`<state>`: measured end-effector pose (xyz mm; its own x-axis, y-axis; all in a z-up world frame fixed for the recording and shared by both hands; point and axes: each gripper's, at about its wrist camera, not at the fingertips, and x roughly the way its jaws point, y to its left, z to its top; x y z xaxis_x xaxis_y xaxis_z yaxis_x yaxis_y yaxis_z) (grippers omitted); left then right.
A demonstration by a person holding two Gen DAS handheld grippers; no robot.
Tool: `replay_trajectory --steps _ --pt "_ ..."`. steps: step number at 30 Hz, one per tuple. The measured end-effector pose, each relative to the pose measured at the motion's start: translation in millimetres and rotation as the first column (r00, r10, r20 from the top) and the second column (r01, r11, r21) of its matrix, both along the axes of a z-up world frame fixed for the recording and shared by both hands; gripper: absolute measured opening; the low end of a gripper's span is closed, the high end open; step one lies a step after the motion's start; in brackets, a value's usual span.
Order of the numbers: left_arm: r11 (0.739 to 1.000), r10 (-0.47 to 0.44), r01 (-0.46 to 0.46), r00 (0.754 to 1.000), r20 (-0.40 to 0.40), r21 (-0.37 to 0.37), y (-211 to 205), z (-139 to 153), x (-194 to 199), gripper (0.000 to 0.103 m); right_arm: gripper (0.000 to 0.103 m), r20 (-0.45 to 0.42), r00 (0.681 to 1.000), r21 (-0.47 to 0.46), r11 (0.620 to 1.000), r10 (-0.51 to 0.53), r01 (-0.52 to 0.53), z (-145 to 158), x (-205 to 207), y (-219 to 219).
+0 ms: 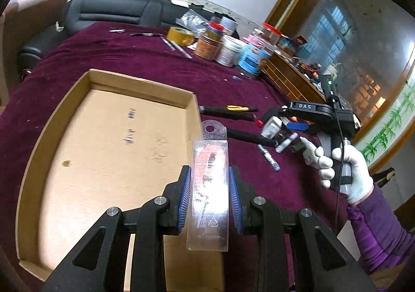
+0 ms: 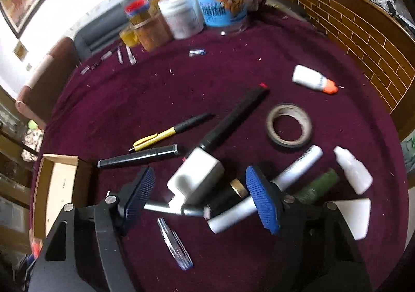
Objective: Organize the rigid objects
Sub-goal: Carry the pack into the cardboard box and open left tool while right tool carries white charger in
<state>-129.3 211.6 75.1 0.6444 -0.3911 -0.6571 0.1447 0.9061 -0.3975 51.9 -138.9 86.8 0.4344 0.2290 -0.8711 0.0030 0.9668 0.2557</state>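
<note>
My left gripper [image 1: 209,183] is shut on a clear plastic blister pack [image 1: 209,188] with a red and white printed card, held over the right wall of a shallow cardboard box [image 1: 39,136]. My right gripper [image 2: 198,188] is open above a white charger block [image 2: 195,175] that lies on the purple cloth between its blue pads; I cannot tell whether they touch it. It also shows in the left wrist view [image 1: 285,127], over the same pile. Around the block lie a black marker [image 2: 233,118], a white tube [image 2: 267,188] and a silver pen [image 2: 168,209].
A yellow pen [image 2: 166,134], a black pen [image 2: 140,156], a tape roll [image 2: 289,125], white bottles [image 2: 352,170], a glue bottle [image 2: 311,79] and a clear pen [image 2: 173,242] lie on the cloth. Jars [image 2: 218,1] stand at the back. A wooden cabinet [image 2: 363,33] is on the right.
</note>
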Motion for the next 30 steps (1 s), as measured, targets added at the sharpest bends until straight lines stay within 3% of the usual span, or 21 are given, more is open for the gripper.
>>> replay_trajectory --steps 3,4,5,6,9,16,21,25,30 --pt "1.0 0.013 -0.013 1.0 -0.007 -0.006 9 -2 2 0.024 0.071 -0.076 0.997 0.011 1.0 -0.025 0.026 -15 11 7" --pt "1.0 0.015 -0.015 1.0 -0.008 -0.009 10 -3 3 0.024 0.064 -0.087 0.996 -0.001 1.0 -0.028 0.028 -19 13 10" --pt "1.0 0.015 -0.015 1.0 -0.008 -0.01 12 -4 2 0.024 0.043 -0.096 0.995 -0.018 0.999 -0.035 0.034 -23 13 10" --pt "1.0 0.015 -0.015 1.0 -0.007 -0.01 12 -4 3 0.024 0.031 -0.106 0.993 -0.011 0.999 -0.044 0.043 -27 13 9" --pt "1.0 0.013 -0.014 1.0 -0.011 -0.016 16 -4 5 0.024 0.02 -0.1 0.994 0.014 0.999 -0.044 0.045 -24 7 0" --pt "1.0 0.012 -0.013 1.0 -0.028 -0.013 22 6 31 0.024 0.019 -0.008 1.0 0.12 0.993 0.021 -0.02 22 -17 3" --pt "0.999 0.032 -0.036 0.995 -0.097 -0.039 31 -5 73 0.024 0.02 0.043 0.983 0.233 0.955 0.177 -0.182 48 -27 58" --pt "0.993 0.036 -0.056 0.982 -0.184 -0.103 41 -26 101 0.024 0.02 0.017 0.959 0.302 0.913 0.283 -0.275 40 -24 113" --pt "0.989 0.101 -0.123 0.969 -0.227 -0.084 52 -43 117 0.024 0.02 -0.033 0.937 0.313 0.894 0.349 -0.321 10 -15 170"
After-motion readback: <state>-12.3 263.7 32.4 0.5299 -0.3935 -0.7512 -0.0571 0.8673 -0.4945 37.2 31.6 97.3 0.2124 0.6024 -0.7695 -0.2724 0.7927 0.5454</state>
